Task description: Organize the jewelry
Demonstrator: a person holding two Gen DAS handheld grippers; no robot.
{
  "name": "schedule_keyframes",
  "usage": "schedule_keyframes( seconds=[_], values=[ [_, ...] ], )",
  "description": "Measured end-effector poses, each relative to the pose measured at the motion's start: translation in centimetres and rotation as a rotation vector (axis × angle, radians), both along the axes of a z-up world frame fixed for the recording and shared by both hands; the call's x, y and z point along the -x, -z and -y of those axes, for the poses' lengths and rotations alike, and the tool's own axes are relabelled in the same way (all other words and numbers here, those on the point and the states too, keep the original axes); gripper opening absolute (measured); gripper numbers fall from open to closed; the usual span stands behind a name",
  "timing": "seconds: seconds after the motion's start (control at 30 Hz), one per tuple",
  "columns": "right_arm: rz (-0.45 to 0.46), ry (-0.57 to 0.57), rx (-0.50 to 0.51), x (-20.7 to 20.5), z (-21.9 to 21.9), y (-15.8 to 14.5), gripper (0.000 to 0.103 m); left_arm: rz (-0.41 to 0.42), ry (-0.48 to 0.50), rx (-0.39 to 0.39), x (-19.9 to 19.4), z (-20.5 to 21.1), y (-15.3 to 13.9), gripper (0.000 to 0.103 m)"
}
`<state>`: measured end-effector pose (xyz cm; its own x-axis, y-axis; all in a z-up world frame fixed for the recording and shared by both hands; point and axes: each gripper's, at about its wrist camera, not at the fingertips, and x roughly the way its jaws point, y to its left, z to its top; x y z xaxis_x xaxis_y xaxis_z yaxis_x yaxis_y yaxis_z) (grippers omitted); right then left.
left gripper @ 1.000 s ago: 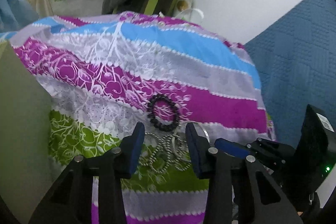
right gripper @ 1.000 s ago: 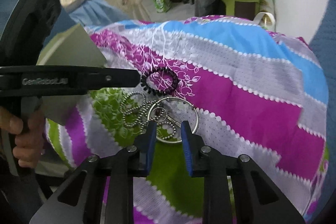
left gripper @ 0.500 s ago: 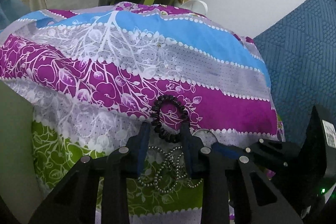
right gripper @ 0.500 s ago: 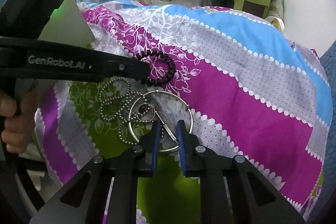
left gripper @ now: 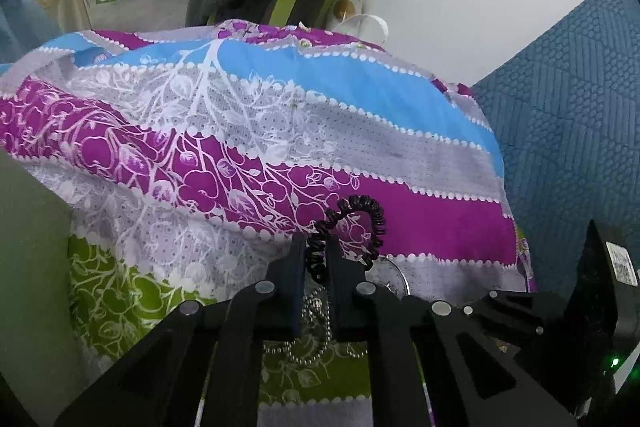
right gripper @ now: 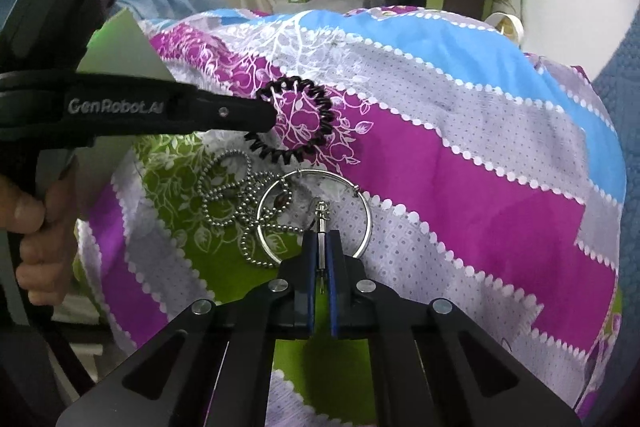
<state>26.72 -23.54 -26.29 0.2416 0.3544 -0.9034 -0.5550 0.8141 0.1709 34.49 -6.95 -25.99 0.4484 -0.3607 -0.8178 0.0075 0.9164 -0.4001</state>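
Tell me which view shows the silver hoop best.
The right wrist view: the silver hoop lies nearly whole on the cloth, just ahead of the right tongs. The left wrist view shows only an arc of it behind the left tongs.

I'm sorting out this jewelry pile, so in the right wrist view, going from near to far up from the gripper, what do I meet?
Right gripper → small metal pin in its jaws → silver hoop → black coil bracelet, gripped by the left gripper.

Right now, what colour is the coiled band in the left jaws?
Black; the coiled band shows best in the right wrist view.
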Motion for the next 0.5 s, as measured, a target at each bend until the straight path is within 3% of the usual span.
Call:
schedule_keyframes(
  seconds=[0.5],
  values=[
    [0.042, 0.161, -0.042, 1.9, 1.2, -3.6, 0.003, 0.041, -0.041, -0.032, 5.7, -2.1, -4.1, 0.008]
  ],
)
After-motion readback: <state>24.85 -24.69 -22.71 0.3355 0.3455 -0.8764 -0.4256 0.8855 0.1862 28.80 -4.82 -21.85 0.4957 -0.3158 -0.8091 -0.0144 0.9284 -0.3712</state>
